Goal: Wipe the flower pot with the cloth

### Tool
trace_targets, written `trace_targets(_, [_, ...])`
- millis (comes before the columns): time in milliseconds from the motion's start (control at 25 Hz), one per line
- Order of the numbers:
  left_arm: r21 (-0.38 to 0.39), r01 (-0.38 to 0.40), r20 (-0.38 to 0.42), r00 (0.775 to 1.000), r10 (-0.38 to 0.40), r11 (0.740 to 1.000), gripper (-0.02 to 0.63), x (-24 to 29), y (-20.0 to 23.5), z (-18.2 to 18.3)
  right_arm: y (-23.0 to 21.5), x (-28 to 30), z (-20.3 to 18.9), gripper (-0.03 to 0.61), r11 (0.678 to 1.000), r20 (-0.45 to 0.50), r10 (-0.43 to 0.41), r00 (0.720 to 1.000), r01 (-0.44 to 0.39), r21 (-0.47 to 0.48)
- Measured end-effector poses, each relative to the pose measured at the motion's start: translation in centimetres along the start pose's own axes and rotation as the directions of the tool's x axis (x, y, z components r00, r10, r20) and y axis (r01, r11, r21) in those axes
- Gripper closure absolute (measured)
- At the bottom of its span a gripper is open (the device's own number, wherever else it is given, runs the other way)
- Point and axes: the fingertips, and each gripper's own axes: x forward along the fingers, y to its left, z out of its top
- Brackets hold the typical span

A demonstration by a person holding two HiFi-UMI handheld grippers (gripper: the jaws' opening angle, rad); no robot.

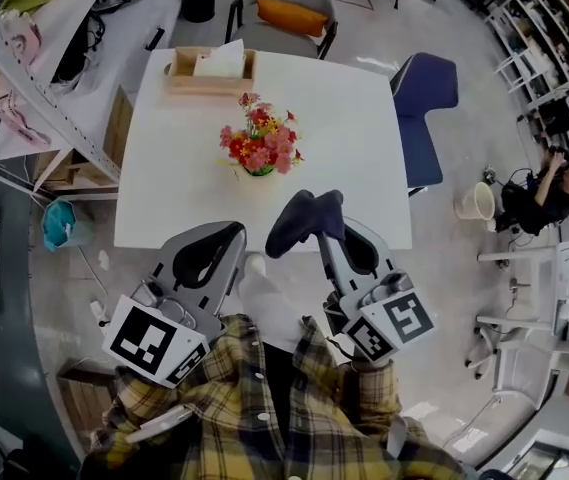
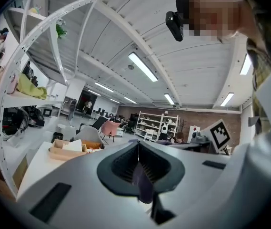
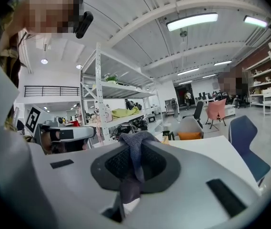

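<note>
Two grippers hover side by side over the near edge of the white table [image 1: 164, 168], both reaching toward the flower pot [image 1: 258, 160]. The left gripper [image 1: 226, 236] has its jaws pressed fully together. A thin violet strip shows in the seam between them in the left gripper view, but I cannot tell what it is. The right gripper [image 1: 329, 230] is clamped on the dark blue cloth [image 1: 302, 220]. In the right gripper view its jaws pinch a fold of the cloth, which bunches above the tips and hangs down below them. The pot, full of red and pink flowers, stands upright near the table's middle, well apart from both grippers. A wooden tray [image 1: 186, 80] sits at the far edge.
</note>
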Motion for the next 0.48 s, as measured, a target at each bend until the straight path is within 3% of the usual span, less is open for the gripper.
trace_targets(480, [-0.016, -0.133, 0.028, 0.991, 0.133, 0.991, 0.603, 7.5, 4.7, 2.1, -9.4, 5.2, 2.0, 0.566, 0.999, -0.066, 0.051, 0.997, -0.052, -0.017])
